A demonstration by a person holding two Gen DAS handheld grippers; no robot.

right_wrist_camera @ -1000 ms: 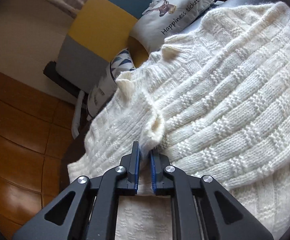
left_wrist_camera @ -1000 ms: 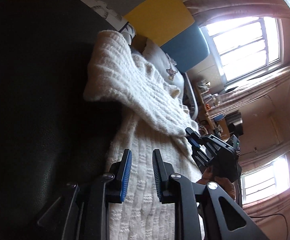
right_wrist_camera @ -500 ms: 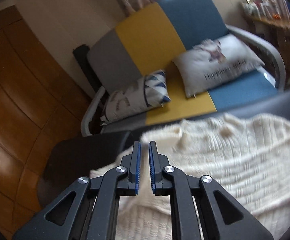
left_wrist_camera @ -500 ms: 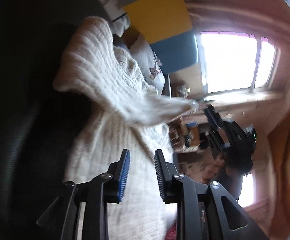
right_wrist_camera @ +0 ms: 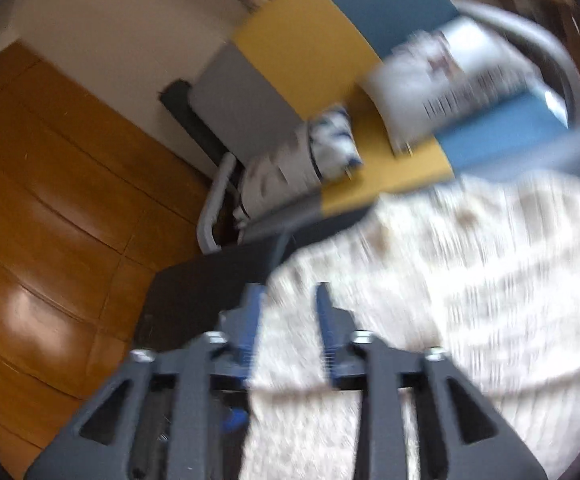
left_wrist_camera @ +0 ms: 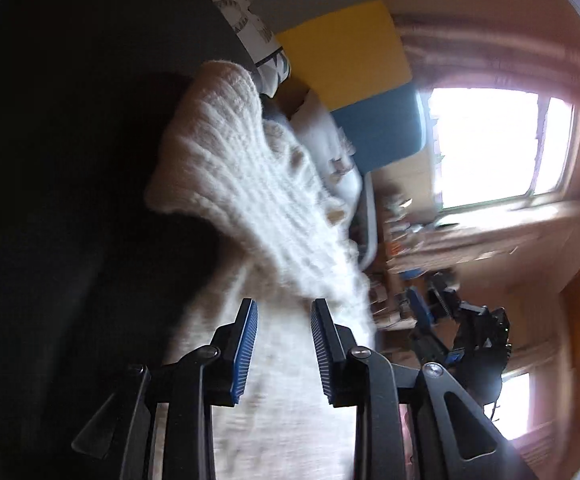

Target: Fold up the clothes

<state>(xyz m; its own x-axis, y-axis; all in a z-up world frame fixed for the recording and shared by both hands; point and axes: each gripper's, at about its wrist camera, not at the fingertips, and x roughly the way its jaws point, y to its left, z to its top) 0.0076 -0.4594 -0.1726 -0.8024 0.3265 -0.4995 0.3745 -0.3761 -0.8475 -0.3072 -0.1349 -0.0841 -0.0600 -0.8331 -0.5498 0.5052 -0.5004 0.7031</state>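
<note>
While the cream knit sweater (left_wrist_camera: 250, 200) is lying on the dark desk (left_wrist_camera: 58, 200) with one part doubled over its body, I am holding the left claw (left_wrist_camera: 284, 312) and right claw (right_wrist_camera: 288, 294) parted and empty above it; next I am needing a fresh edge to pinch.

Motion blur smears the white sweater (right_wrist_camera: 469, 300) across the right wrist view, so its knit pattern cannot be read, and the print on the cushion (right_wrist_camera: 449, 80) is illegible. In the left wrist view the sweater runs off the bottom edge, and the shelf clutter (left_wrist_camera: 409, 240) is too blurred to identify.
</note>
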